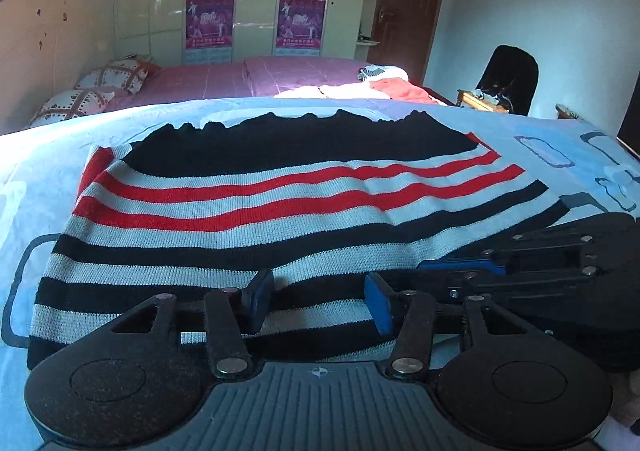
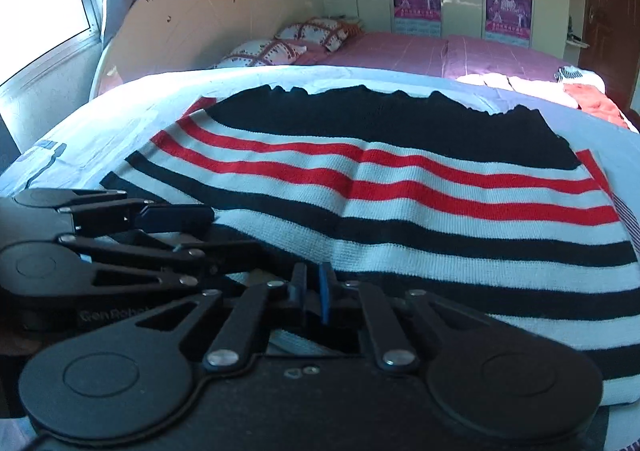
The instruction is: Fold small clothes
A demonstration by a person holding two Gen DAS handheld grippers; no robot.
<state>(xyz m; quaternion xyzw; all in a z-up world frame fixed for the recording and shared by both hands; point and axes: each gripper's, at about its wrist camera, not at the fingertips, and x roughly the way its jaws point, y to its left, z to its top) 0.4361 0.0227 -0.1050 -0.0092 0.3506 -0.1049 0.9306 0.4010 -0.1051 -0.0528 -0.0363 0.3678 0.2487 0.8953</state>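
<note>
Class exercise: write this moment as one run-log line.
garment: striped knit flat on bed sheet | left gripper: open over near hem | right gripper: shut at near hem | fold: not started

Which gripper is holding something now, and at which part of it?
The right gripper pinches the striped garment at its near edge. The left gripper is open over the same edge, holding nothing.

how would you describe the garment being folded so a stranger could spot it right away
On the light blue sheet nearest the cameras, in front of the pink bed, lies a striped knit sweater. Its far part is solid black, followed by red, grey-white and black bands, unlike the pale and orange clothes heaped beyond.
</note>
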